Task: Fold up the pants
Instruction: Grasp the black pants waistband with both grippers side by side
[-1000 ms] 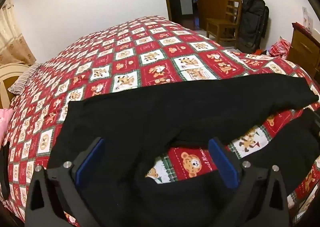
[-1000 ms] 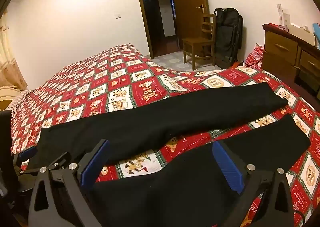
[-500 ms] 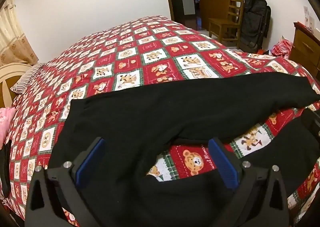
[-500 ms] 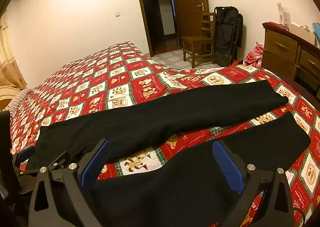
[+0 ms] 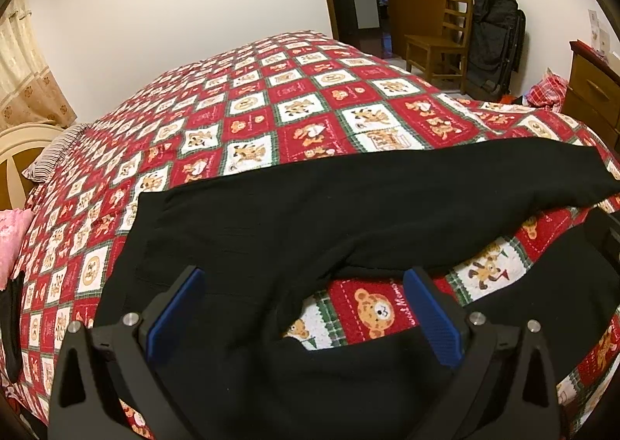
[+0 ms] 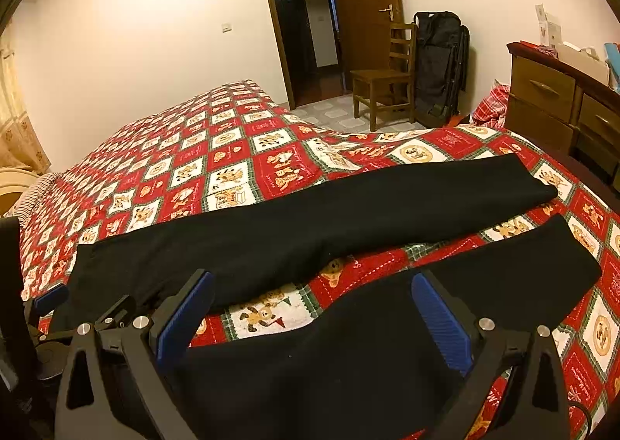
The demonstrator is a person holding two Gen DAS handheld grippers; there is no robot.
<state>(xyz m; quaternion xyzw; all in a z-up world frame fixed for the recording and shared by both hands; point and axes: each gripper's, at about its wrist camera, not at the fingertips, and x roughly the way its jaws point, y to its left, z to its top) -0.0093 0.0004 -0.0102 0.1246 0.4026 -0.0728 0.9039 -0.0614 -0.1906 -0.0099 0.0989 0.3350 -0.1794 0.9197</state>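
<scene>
Covering the bed (image 6: 240,153) was a red checked quilt; one pair of black pants (image 6: 310,230) lay across it near the foot edge, two legs splayed apart. Beyond the bed stood one wooden chair (image 6: 383,79) before open floor. Left gripper (image 5: 306,308) and right gripper (image 6: 310,316) hovered over the pants, fingers spread, holding nothing.

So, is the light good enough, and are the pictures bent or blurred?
Left wrist view: warm indoor light, the pants a flat black without visible folds, strong fisheye bending at the dark corners. Right wrist view: a bright patch on the wall, the image sharp, the door frame curved.
</scene>
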